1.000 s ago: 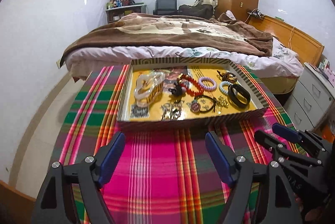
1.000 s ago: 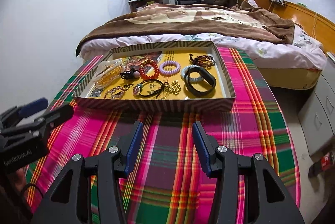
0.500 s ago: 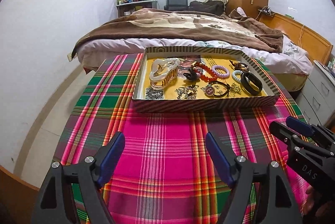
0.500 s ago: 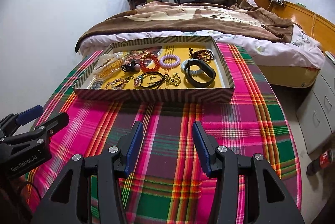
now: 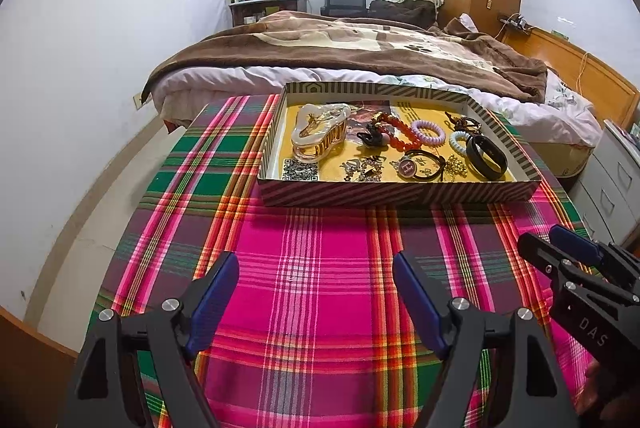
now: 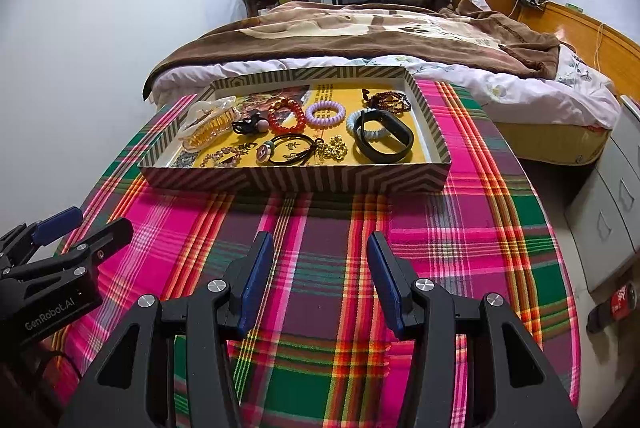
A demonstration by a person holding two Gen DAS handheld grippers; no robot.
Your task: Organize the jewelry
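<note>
A striped cardboard tray [image 5: 396, 192] [image 6: 296, 179] with a yellow floor sits at the far side of a table under a plaid cloth. In it lie a large clear hair claw [image 5: 318, 135] [image 6: 210, 123], a red bead bracelet [image 5: 396, 131] [image 6: 286, 115], a purple coil hair tie [image 5: 428, 131] [image 6: 325, 113], a black wristband [image 5: 486, 156] [image 6: 384, 135], chains and other small pieces. My left gripper [image 5: 316, 292] is open and empty, well short of the tray. My right gripper [image 6: 320, 272] is open and empty too; it also shows at the left wrist view's right edge [image 5: 560, 252].
The plaid cloth [image 5: 320, 288] covers the round table between grippers and tray. A bed with a brown blanket [image 5: 360, 47] stands right behind the table. A grey drawer unit [image 6: 608, 211] is at the right. A white wall runs along the left.
Both grippers have drawn back from the tray, which now looks farther away. The left view has also shifted left, so the tray sits further right. Both stay open and empty.
</note>
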